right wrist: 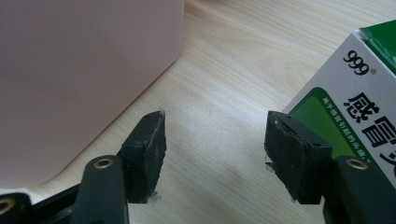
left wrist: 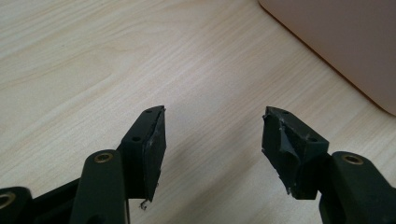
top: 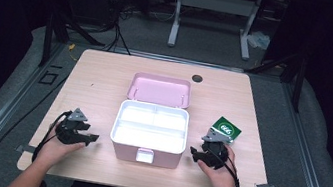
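A pink storage box (top: pixel 145 155) stands open mid-table, its lid (top: pixel 160 90) tipped back and a white divided tray (top: pixel 151 125) inside. A green and white medicine carton (top: pixel 226 128) lies to its right. My left gripper (top: pixel 77 119) rests on the table left of the box, open, with only bare wood between its jaws (left wrist: pixel 215 112); the box's pink corner (left wrist: pixel 345 42) is at the upper right of the left gripper view. My right gripper (top: pixel 214 137) sits between box and carton, open (right wrist: pixel 217 116) and holding nothing. The carton (right wrist: pixel 345 98) lies just outside one of its jaws, the pink wall (right wrist: pixel 79 70) off the other.
The light wood table (top: pixel 101 78) has a dark round grommet (top: pixel 197 78) at the back right. Cables trail from both grippers off the front edge. Black table legs and a grey floor surround the table.
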Available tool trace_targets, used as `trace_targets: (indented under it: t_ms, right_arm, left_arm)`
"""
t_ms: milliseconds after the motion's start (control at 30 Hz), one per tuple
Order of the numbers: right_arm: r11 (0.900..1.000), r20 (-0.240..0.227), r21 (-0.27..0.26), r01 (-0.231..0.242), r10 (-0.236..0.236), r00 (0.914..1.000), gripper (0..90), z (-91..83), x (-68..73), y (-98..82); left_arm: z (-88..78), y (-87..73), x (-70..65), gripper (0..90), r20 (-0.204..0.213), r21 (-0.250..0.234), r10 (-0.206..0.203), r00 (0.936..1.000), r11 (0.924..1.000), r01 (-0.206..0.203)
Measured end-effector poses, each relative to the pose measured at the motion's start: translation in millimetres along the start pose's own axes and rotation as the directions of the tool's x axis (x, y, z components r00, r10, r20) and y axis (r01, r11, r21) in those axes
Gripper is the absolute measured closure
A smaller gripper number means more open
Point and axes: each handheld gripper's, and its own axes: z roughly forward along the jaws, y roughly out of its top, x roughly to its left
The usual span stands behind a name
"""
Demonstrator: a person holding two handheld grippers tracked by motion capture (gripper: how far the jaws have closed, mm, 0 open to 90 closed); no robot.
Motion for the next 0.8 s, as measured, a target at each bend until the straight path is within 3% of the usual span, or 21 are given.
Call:
trace_targets:
  t_ms: [167, 467, 800]
  right_arm:
    - [1.000, -0.002, -0.013, 0.008, -0.008, 1.0000, 39.6, -0.8, -0.7, -0.2]
    - [1.000, -0.006, -0.003, 0.006, -0.006, 1.0000, 39.4, -2.9, -0.3, -1.1]
    - [1.000, -0.015, 0.007, -0.004, 0.004, 0.9999, 38.1, -1.4, -1.9, -1.7]
  left_arm:
    - [2.6, -0.1, -2.2, 39.9, 0.023, 0.007, 0.019, 0.9996, 0.9998, -0.019]
    - [0.8, 0.4, -3.7, 41.5, 0.047, 0.016, 0.002, 0.9989, 0.9999, -0.003]
    - [-0.6, 1.1, -3.7, 43.3, 0.046, 0.026, -0.010, 0.9989, 0.9996, 0.009]
